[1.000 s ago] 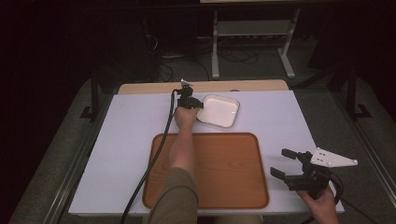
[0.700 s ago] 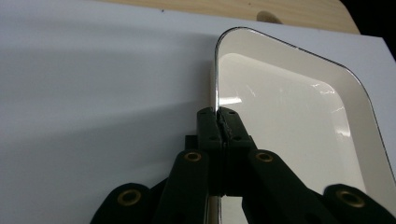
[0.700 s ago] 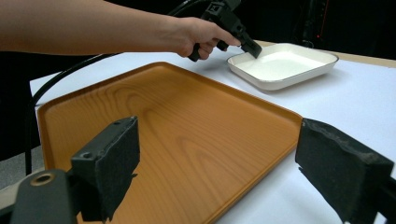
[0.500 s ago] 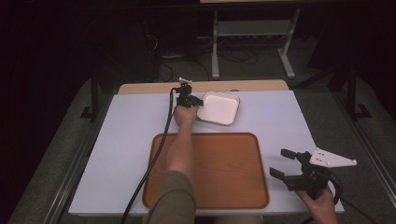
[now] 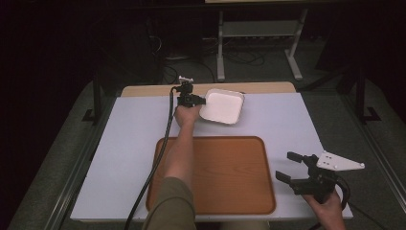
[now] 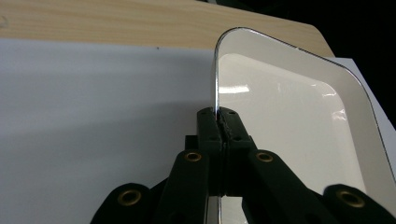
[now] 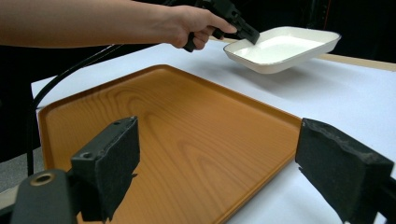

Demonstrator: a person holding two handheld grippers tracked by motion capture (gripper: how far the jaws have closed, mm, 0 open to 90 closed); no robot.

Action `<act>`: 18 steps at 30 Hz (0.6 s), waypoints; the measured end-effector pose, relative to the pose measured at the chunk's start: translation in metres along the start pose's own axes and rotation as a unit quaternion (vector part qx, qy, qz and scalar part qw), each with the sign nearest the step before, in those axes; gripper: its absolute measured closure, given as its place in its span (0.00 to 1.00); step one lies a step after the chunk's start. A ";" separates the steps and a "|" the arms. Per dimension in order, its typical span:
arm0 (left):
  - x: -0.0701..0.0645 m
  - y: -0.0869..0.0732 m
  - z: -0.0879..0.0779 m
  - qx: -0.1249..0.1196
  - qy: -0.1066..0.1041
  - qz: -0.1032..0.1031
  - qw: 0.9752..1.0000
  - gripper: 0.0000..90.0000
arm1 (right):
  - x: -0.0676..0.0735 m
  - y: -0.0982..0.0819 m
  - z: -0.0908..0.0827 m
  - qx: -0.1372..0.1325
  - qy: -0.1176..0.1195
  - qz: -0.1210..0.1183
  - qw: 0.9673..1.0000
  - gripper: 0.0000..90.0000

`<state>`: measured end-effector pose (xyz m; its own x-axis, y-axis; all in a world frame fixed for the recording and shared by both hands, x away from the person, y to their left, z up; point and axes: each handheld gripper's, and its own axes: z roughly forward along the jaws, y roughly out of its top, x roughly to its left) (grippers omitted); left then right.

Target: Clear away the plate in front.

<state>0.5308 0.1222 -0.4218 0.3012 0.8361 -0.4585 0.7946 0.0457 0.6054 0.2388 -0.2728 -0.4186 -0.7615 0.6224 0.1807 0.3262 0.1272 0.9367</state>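
White dish (image 5: 221, 106): rectangular, rounded corners, shallow, glossy cream interior with a thin bright rim. Its near end runs out of frame at the bottom and right of the left gripper view (image 6: 289, 121). Whether the underside touches the table cannot be told from the high view; the right gripper view (image 7: 282, 48) shows it raised clear of the surface, with a shadow beneath.

Position: far centre of the white table (image 5: 119, 158), beyond the wooden tray (image 5: 225, 177) and apart from it.

Left gripper (image 5: 190, 99): jaws closed tight on the dish's left rim, one inside, one outside, the rim edge pinched between them.

Right gripper (image 5: 296, 167): jaws spread wide, nothing between them, low at the tray's right edge, well apart from the dish. Jaw pads are matt black foam.

Tray: orange-brown wood grain, raised lip, rounded corners, bare.
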 end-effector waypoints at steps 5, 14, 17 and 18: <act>0.000 0.002 -0.014 -0.010 -0.002 -0.002 1.000 0.99 | 0.000 0.000 -0.001 0.000 -0.001 0.002 1.000 0.15; -0.002 0.002 -0.033 -0.019 -0.017 0.001 1.000 0.99 | 0.001 -0.003 -0.003 0.004 -0.003 0.006 1.000 0.15; -0.002 0.001 -0.040 -0.022 -0.017 0.000 1.000 0.99 | 0.001 -0.006 -0.003 0.010 -0.003 0.008 1.000 0.15; -0.003 0.001 -0.042 -0.022 -0.016 0.000 1.000 0.99 | 0.001 -0.006 -0.004 0.010 -0.005 0.008 1.000 0.15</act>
<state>0.5088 0.1431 -0.3924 0.3177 0.8186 -0.4784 0.7711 0.0705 0.6328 0.2334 -0.2761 -0.4227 -0.7501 0.6328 0.1923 0.3494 0.1322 0.9276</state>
